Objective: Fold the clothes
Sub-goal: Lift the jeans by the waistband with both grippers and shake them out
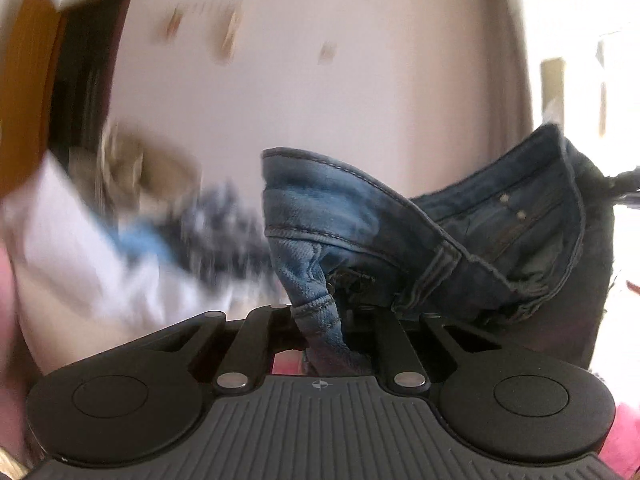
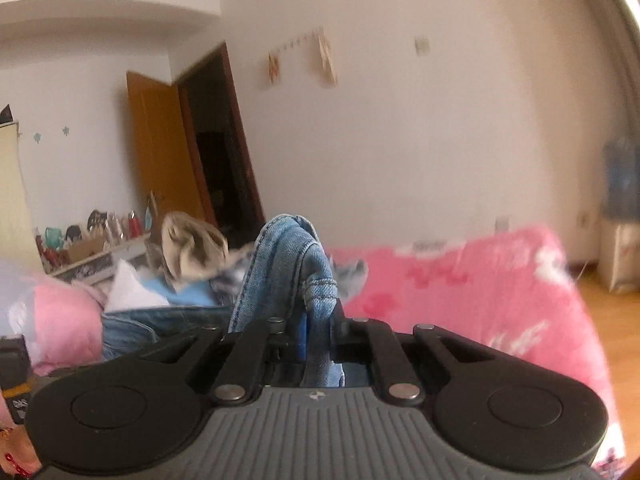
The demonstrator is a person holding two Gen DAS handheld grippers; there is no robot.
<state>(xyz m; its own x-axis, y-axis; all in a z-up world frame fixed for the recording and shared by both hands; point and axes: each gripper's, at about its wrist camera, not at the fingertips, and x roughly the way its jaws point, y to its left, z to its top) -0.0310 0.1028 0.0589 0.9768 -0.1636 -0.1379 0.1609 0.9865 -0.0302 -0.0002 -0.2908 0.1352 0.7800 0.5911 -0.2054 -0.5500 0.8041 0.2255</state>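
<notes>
Jeans (image 1: 360,216) hung in the air above the pink bed (image 2: 480,292), heavy, limp denim, stiff only at seams, so thick waistband (image 1: 440,256) looked the best hold; left gripper (image 1: 324,320) and right gripper (image 2: 316,332) each pinched a bunched denim fold.

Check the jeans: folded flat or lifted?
Lifted, unfolded: the jeans hang bunched from the left hand-held gripper and right hand-held gripper.

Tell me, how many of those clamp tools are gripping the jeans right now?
2. The left gripper pinches the jeans at the waistband; the right gripper clamps another fold of denim, above the pink bed.
</notes>
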